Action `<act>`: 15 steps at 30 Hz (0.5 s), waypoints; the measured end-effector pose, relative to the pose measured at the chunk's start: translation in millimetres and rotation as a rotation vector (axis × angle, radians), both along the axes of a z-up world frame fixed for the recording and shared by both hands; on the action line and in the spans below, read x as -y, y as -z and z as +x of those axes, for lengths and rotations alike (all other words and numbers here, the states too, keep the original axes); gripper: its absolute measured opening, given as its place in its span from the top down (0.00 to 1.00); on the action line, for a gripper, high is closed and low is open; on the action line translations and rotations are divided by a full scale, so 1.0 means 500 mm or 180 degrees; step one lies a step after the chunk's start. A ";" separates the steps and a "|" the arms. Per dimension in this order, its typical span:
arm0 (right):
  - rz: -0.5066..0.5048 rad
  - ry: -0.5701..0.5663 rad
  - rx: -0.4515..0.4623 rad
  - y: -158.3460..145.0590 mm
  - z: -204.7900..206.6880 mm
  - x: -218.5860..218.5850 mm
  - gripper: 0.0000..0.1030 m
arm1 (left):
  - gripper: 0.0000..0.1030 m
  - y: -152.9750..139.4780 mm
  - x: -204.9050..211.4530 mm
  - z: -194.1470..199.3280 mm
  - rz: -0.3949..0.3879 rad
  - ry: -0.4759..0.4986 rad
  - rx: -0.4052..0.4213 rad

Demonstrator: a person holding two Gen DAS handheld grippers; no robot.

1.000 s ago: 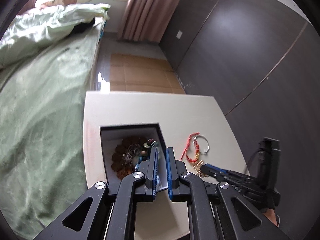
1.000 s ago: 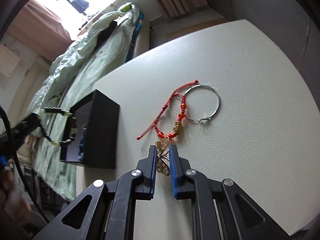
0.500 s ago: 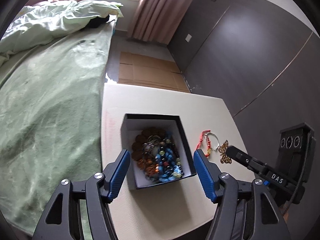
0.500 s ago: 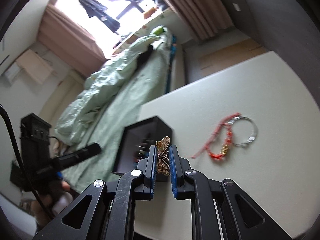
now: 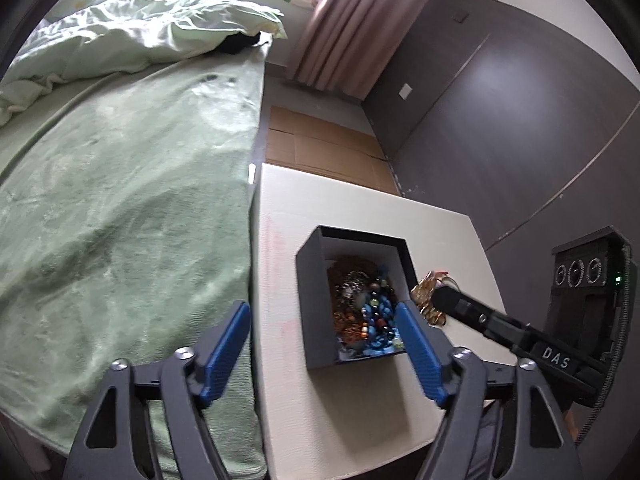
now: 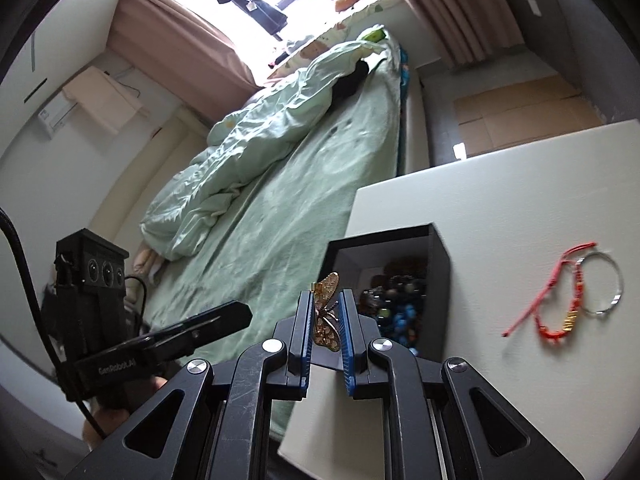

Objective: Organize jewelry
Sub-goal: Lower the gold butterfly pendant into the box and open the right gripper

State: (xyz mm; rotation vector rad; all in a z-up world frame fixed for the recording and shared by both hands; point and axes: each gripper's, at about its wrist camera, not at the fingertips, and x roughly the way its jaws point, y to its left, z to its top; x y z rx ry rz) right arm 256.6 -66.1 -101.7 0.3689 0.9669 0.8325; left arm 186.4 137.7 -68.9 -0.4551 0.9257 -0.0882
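A black open box (image 5: 316,280) (image 6: 440,276) full of beaded jewelry stands on the white table (image 5: 352,208). My left gripper (image 5: 324,328) is open and empty, held above the box's near left side. My right gripper (image 6: 326,308) is shut on a gold butterfly ornament (image 6: 326,304) (image 5: 426,298), held in the air by the box's right edge. A red cord bracelet (image 6: 556,300) and a silver ring bracelet (image 6: 604,284) lie together on the table right of the box.
A bed with a green blanket (image 5: 120,200) runs along the table's left side. A dark wall (image 5: 520,120) stands to the right. Brown cardboard (image 5: 320,148) lies on the floor beyond the table.
My left gripper opened, dropped the dark bead bracelet into the box and drew back. My right gripper lifted the gold butterfly off the table and carried it left toward the box.
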 end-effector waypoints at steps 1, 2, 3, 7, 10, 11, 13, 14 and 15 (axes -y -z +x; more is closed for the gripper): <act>-0.0003 -0.0012 -0.0035 0.006 0.003 -0.003 0.81 | 0.19 -0.001 -0.002 -0.001 -0.0006 -0.0009 0.0013; 0.0008 -0.0058 -0.0147 0.017 0.008 -0.005 0.73 | 0.16 -0.002 -0.002 -0.002 -0.0019 -0.0010 0.0028; 0.0050 -0.0070 -0.0248 0.029 0.013 0.000 0.49 | 0.15 -0.004 -0.002 -0.004 -0.0025 -0.0009 0.0036; 0.0111 0.0145 -0.0246 0.029 0.010 0.045 0.31 | 0.13 -0.010 0.010 -0.002 -0.0057 0.0052 0.0078; 0.0214 0.0271 -0.0244 0.017 0.007 0.089 0.31 | 0.13 -0.013 0.030 0.005 -0.0042 0.0117 0.0099; 0.0188 0.0334 -0.0208 0.012 0.003 0.108 0.30 | 0.13 -0.014 0.040 0.008 -0.0031 0.0154 0.0103; 0.0158 0.0415 -0.0179 0.005 -0.001 0.131 0.30 | 0.13 -0.017 0.056 0.015 -0.0010 0.0213 0.0111; 0.0148 0.0468 -0.0176 0.002 -0.005 0.150 0.30 | 0.13 -0.018 0.065 0.018 0.0002 0.0243 0.0118; 0.0139 0.0501 -0.0175 0.000 -0.003 0.162 0.30 | 0.13 -0.020 0.077 0.022 0.0014 0.0279 0.0123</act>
